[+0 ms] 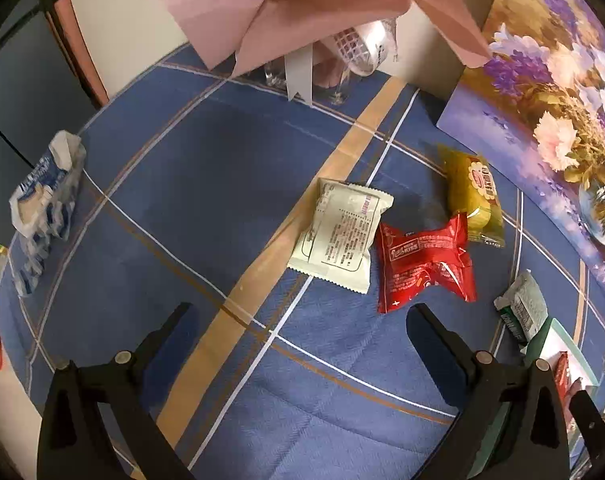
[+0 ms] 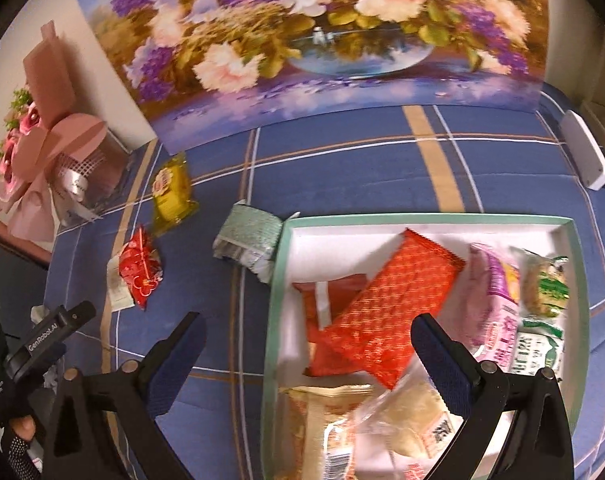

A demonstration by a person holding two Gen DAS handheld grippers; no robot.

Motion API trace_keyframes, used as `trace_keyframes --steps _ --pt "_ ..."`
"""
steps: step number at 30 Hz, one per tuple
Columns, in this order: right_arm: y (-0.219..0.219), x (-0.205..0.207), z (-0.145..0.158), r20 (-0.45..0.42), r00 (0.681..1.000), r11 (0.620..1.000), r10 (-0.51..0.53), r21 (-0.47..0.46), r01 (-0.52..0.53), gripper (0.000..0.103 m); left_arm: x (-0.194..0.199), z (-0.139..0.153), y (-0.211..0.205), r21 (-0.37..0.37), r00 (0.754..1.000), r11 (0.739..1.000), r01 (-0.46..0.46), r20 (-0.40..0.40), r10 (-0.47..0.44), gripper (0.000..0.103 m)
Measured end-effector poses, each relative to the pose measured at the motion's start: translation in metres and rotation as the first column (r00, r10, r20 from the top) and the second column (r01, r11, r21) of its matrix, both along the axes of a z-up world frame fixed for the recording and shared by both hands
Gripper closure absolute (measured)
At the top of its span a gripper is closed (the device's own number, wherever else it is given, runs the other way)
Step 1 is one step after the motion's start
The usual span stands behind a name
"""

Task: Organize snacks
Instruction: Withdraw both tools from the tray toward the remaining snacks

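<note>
My left gripper (image 1: 302,320) is open above the blue checked cloth (image 1: 222,168), with nothing between its fingers. Just ahead of it lie a white packet (image 1: 342,236), a red packet (image 1: 422,264) and a yellow packet (image 1: 474,200), with a green-grey packet (image 1: 522,308) further right. My right gripper (image 2: 308,332) is open over the teal-rimmed white tray (image 2: 280,280). An orange patterned packet (image 2: 382,308) lies slanted in the tray between the spread fingers. Pink (image 2: 490,300), green (image 2: 542,280) and beige (image 2: 342,420) packets fill the rest of the tray.
A crumpled blue-white packet (image 1: 42,208) lies far left on the cloth. A flower painting (image 2: 322,40) leans along the back, and a pink bouquet (image 2: 50,160) stands at the back left. A white device (image 2: 586,152) sits far right. A gloved hand (image 2: 18,440) shows at the lower left.
</note>
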State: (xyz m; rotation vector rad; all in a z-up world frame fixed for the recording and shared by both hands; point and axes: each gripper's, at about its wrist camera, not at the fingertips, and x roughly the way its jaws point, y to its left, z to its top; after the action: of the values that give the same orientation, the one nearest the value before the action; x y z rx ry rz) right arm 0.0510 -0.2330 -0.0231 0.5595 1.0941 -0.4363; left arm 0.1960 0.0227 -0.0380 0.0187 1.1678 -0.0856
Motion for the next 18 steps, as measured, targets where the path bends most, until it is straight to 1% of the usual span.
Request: trace_keyframes --steps 4,7,9,11,13,15,18 --pt "0.003 0.007 -0.005 0.0 1.0 1.0 0.011 0.022 -0.011 0.0 0.004 -0.006 0.003 -0.037 1.0 0.999 -0.006 -0.028 0.005 0.0" --pt "0.005 0.015 -0.007 -0.004 1.0 0.999 0.027 0.027 -0.027 0.0 0.009 -0.01 0.002 -0.039 0.999 0.999 -0.012 -0.031 0.011 0.0" --pt "0.006 0.022 -0.008 -0.005 0.999 0.998 0.05 0.033 -0.05 0.0 0.012 -0.01 -0.001 -0.022 1.0 1.0 0.012 -0.016 -0.012 0.0" --pt "0.006 0.034 -0.007 -0.019 0.997 0.997 0.072 0.013 -0.072 0.0 0.019 -0.015 -0.002 -0.002 0.999 0.999 0.033 -0.021 -0.033 0.0" --pt "0.005 0.048 -0.005 -0.036 0.994 0.995 0.099 -0.015 -0.099 0.0 0.027 -0.017 0.0 -0.014 0.999 0.999 0.032 -0.033 -0.033 0.0" --pt "0.004 0.062 -0.004 -0.047 0.99 0.991 0.133 -0.018 -0.133 0.0 0.036 -0.02 0.001 -0.042 0.998 0.998 0.041 -0.048 -0.043 0.0" --pt "0.002 0.08 -0.006 -0.061 0.984 0.986 0.167 -0.006 -0.167 0.0 0.047 -0.022 -0.003 -0.031 0.995 0.996 0.081 -0.049 -0.082 0.0"
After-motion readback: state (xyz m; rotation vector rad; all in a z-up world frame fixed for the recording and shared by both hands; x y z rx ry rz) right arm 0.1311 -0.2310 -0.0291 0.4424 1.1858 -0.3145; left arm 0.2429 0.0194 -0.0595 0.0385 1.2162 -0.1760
